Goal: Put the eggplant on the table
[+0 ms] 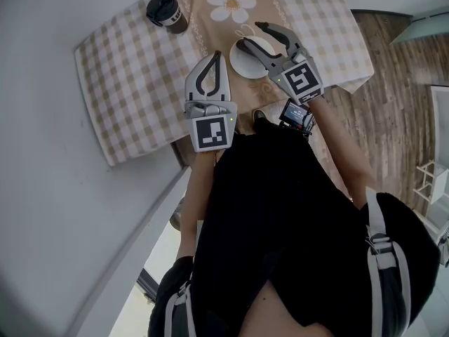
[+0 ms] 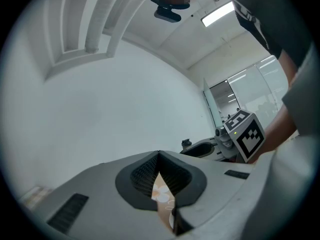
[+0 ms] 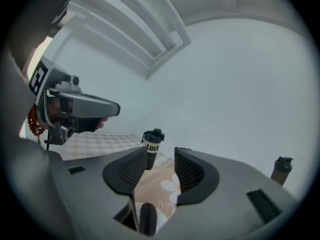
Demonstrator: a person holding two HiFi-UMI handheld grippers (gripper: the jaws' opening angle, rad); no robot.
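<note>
The eggplant (image 3: 147, 218) is a dark, rounded shape lying on a white plate (image 3: 163, 219), low between my right gripper's jaws in the right gripper view. In the head view the plate (image 1: 245, 60) sits on the checked tablecloth (image 1: 133, 69), and the eggplant is hidden under the gripper. My right gripper (image 1: 248, 34) hovers over the plate, open, with nothing between its jaws (image 3: 161, 154). My left gripper (image 1: 216, 53) hangs just left of the plate, above the cloth. Its jaws are shut and hold nothing (image 2: 159, 155).
A dark lidded cup (image 1: 166, 10) stands at the far left of the table, straight ahead in the right gripper view (image 3: 151, 146). A second bottle (image 3: 281, 168) shows at the right. A white wall borders the table's left side; wood floor (image 1: 393, 104) lies to the right.
</note>
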